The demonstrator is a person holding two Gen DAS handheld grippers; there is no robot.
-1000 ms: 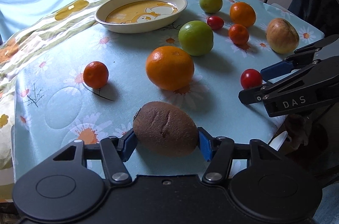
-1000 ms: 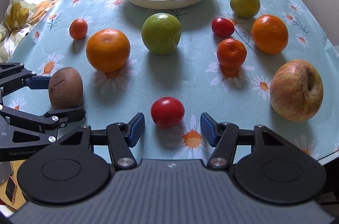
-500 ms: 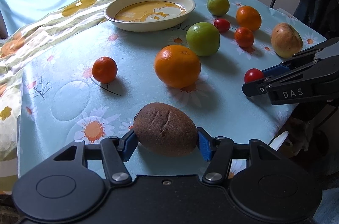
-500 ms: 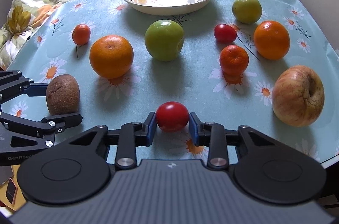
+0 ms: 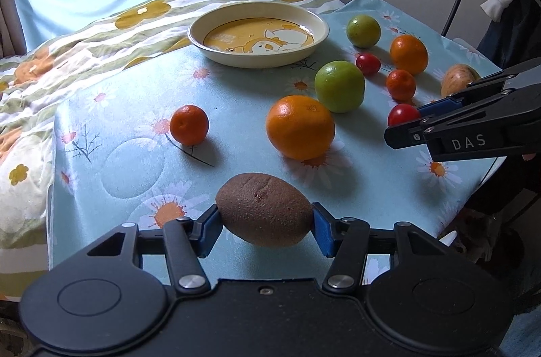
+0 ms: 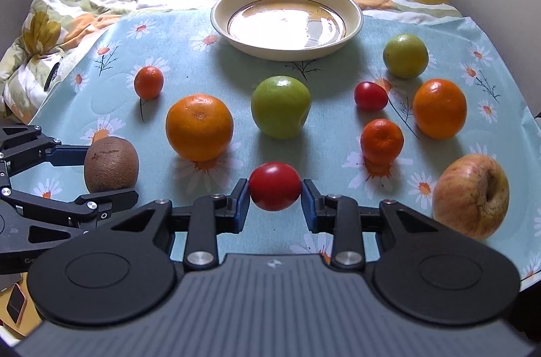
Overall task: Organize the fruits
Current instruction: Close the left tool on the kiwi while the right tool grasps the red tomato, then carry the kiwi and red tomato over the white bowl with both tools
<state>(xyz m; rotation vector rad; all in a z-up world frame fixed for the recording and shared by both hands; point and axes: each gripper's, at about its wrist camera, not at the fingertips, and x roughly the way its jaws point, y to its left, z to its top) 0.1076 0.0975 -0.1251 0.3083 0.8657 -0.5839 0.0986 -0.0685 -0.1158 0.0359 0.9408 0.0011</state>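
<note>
A brown kiwi point(image 5: 263, 210) sits between the blue pads of my left gripper point(image 5: 265, 218), whose jaws are closing and press on both of its ends. From the right wrist the kiwi point(image 6: 111, 164) shows at the left table edge. My right gripper point(image 6: 275, 193) is shut on a small red tomato point(image 6: 275, 186) just above the daisy-print cloth, near the table's front edge. This tomato point(image 5: 402, 115) and the right gripper point(image 5: 405, 123) also appear at the right of the left wrist view. A cream plate point(image 6: 287, 52) stands empty at the back.
Loose on the cloth lie a large orange point(image 6: 199, 127), a green apple point(image 6: 280, 106), a small mandarin point(image 6: 148, 82), a second tomato point(image 6: 370, 95), another mandarin point(image 6: 382, 140), an orange point(image 6: 439, 108), a green fruit point(image 6: 405, 55) and a reddish apple point(image 6: 470, 199). A flowered quilt lies behind.
My right gripper's jaws came together on the red tomato and rose a little with it. The left gripper kept the kiwi between its pads and barely moved.
</note>
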